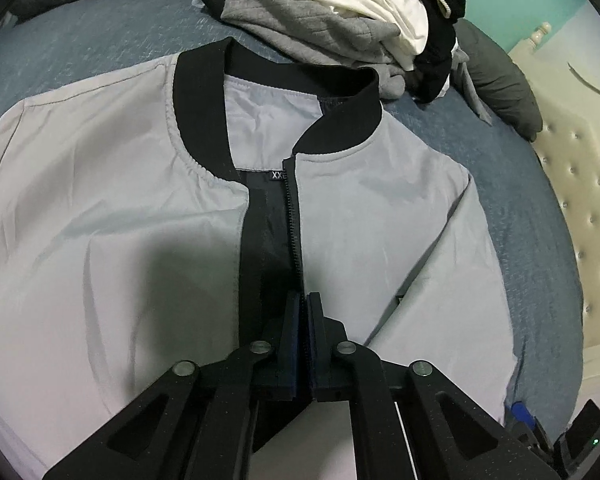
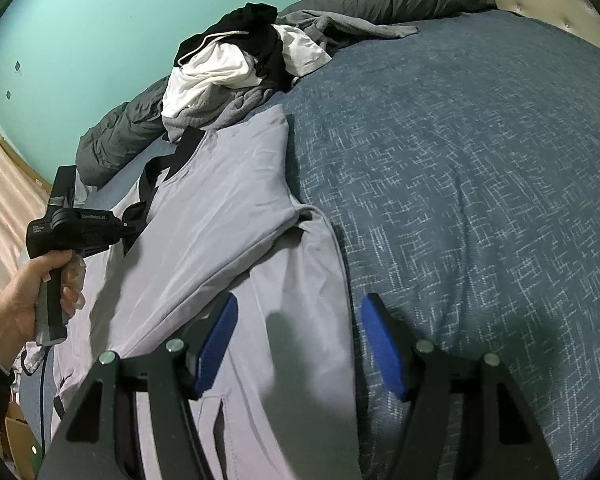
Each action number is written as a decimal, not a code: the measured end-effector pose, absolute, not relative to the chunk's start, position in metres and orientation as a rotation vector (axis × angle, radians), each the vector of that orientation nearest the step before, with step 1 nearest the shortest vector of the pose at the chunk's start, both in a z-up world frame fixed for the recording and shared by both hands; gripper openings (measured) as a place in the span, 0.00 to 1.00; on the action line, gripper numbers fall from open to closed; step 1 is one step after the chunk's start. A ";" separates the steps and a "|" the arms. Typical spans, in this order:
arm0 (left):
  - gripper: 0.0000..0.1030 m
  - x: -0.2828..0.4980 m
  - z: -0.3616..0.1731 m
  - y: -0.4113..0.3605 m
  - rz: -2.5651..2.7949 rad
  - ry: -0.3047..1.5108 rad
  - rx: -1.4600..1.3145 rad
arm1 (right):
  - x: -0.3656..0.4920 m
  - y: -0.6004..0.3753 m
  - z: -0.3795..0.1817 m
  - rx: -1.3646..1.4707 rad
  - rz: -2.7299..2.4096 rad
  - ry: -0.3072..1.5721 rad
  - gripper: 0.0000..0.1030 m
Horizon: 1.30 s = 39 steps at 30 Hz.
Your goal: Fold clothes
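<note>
Left wrist view looks down on a pale grey jacket with a black collar, spread face up on a bed with a blue cover. Its front is partly unzipped, showing dark lining beside the zip. The left tongs sit over the zip line with the two blue pads pressed together; whether any cloth is caught between them cannot be told. Beyond the collar lies a pile of clothes in grey, white and black, touching the jacket's top edge. A padded cream headboard stands at the right.

From the right wrist view, the right tongs are spread wide with nothing between the pads, hovering over the jacket's sleeve where it meets the blue cover. At the left a hand grips the handle of the left tongs. The pile of clothes lies farther up the bed, before a teal wall.
</note>
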<state>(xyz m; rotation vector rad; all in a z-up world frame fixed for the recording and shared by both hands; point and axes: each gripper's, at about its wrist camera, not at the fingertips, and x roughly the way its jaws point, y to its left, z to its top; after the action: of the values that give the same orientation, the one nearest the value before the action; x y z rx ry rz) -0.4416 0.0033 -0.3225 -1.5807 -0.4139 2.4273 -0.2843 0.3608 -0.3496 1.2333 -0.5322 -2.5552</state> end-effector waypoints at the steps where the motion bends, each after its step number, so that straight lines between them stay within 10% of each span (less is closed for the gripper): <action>1: 0.15 -0.439 -0.317 0.003 2.450 -0.399 -1.567 | -0.283 0.363 -0.349 1.234 -2.559 -0.544 0.63; 5: 0.38 -0.409 -0.289 -0.001 2.488 -0.342 -1.493 | -0.280 0.374 -0.347 1.234 -2.575 -0.593 0.63; 27: 0.38 -0.195 -0.329 0.031 2.107 -0.338 -1.668 | -0.200 0.423 -0.339 1.259 -2.655 -0.785 0.63; 31: 0.05 -0.190 -0.330 0.027 2.110 -0.360 -1.670 | -0.182 0.423 -0.344 1.275 -2.647 -0.792 0.63; 39: 0.04 -0.180 -0.333 0.018 2.116 -0.403 -1.674 | -0.162 0.425 -0.347 1.283 -2.673 -0.772 0.63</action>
<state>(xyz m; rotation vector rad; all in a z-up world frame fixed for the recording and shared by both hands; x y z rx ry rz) -0.1799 0.0180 -0.3332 -1.6741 -0.4029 2.1165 -0.1617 0.4250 -0.3471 1.2828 -0.7723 -2.6728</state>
